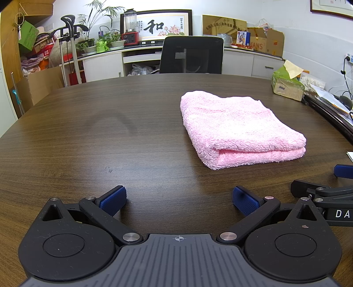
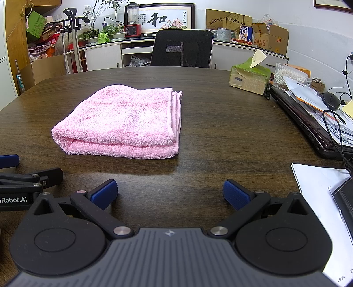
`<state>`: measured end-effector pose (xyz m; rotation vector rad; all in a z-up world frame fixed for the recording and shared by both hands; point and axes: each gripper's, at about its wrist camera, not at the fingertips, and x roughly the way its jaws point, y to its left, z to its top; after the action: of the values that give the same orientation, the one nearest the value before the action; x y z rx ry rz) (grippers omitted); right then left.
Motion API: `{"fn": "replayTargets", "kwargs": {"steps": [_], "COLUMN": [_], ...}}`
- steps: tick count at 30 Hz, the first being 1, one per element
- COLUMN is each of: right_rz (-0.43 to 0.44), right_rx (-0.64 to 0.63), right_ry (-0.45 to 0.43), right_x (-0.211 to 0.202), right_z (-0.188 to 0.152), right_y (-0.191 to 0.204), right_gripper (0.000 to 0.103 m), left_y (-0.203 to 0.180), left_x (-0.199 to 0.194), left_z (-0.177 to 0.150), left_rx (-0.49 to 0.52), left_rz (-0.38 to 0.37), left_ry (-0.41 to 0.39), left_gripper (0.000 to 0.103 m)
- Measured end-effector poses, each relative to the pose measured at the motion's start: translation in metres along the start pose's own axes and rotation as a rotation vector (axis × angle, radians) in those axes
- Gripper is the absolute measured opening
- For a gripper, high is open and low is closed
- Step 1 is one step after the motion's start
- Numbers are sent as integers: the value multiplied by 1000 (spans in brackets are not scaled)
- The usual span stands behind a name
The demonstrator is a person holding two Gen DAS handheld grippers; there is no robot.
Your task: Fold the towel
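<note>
Pink towel (image 2: pixel 123 121) lies folded on table (image 2: pixel 220 123); left gripper (image 1: pixel 179 199), right gripper (image 2: pixel 169 193) both released, empty. Only right view shows towel's hemmed edges.

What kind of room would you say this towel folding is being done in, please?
Most likely an office. The pink towel lies folded on a large dark wooden desk, with a black mesh office chair behind it, and a laptop under loose papers beside a computer mouse.

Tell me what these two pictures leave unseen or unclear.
- Folded pink terry towel: inner layers and underside hidden by its own folds, both views.
- White paper sheet: cut off by the right wrist view's edge.
- Right gripper: mostly cut off in the left wrist view.
- Gold plaque lettering: too small.
</note>
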<state>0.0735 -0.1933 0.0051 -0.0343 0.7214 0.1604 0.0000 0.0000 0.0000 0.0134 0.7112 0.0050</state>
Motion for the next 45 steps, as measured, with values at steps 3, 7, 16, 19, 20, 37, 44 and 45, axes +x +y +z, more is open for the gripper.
{"fn": "replayTargets", "kwargs": {"steps": [3, 7, 16, 19, 20, 37, 44, 45], "right_rz": [0, 0, 0, 0, 0, -75, -99, -103], "right_rx": [0, 0, 0, 0, 0, 41, 88, 90], "right_ry": [0, 0, 0, 0, 0, -3, 5, 5], "right_x": [0, 0, 0, 0, 0, 1, 10, 11], "right_z": [0, 0, 0, 0, 0, 2, 5, 6], "right_y": [0, 0, 0, -1, -1, -20, -51, -55], "right_gripper": [103, 103, 103, 103, 103, 103, 103, 103], "left_y": [0, -1, -1, -2, -2, 71, 122, 128], "left_x": [0, 1, 2, 2, 2, 2, 1, 1], "left_z": [0, 0, 1, 1, 1, 11, 15, 16], "left_rx": [0, 0, -1, -1, -1, -112, -99, -102], "left_rz": [0, 0, 0, 0, 0, 39, 126, 132], "left_ry": [0, 0, 0, 0, 0, -1, -29, -31], "left_gripper": [103, 103, 103, 103, 103, 103, 103, 103]}}
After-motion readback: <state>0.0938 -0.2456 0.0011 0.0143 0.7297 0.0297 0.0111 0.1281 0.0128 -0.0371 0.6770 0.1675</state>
